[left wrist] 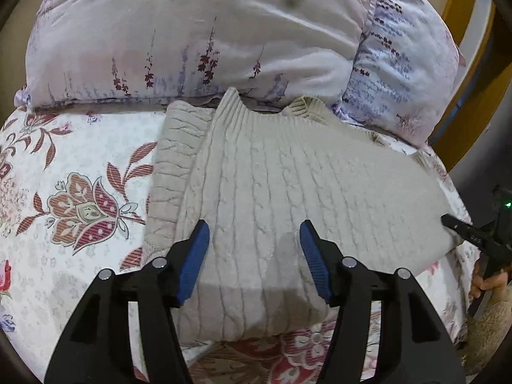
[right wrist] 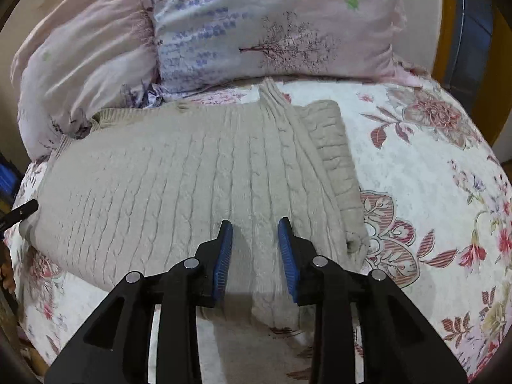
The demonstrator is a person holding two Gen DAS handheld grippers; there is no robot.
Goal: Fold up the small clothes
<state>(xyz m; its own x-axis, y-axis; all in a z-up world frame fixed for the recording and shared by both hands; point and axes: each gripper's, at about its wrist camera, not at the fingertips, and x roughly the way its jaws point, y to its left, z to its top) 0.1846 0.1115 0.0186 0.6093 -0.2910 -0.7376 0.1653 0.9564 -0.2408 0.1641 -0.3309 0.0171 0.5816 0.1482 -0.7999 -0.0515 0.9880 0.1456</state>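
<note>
A small beige cable-knit sweater (left wrist: 281, 185) lies flat on the floral bedspread (left wrist: 64, 166), with one sleeve folded in along its side. It also shows in the right wrist view (right wrist: 179, 179), sleeve at the right. My left gripper (left wrist: 254, 227) is open and empty, hovering over the sweater's lower part. My right gripper (right wrist: 255, 224) is open and empty over the sweater's lower right part. A black fingertip of the other gripper (left wrist: 454, 222) shows at the sweater's edge, as does one in the right wrist view (right wrist: 25, 208).
Two large pale floral pillows (left wrist: 192, 38) lie behind the sweater, also seen in the right wrist view (right wrist: 256, 25). A wooden bed frame (left wrist: 470, 73) runs at the right. Bare bedspread (right wrist: 432, 192) lies to the right of the sweater.
</note>
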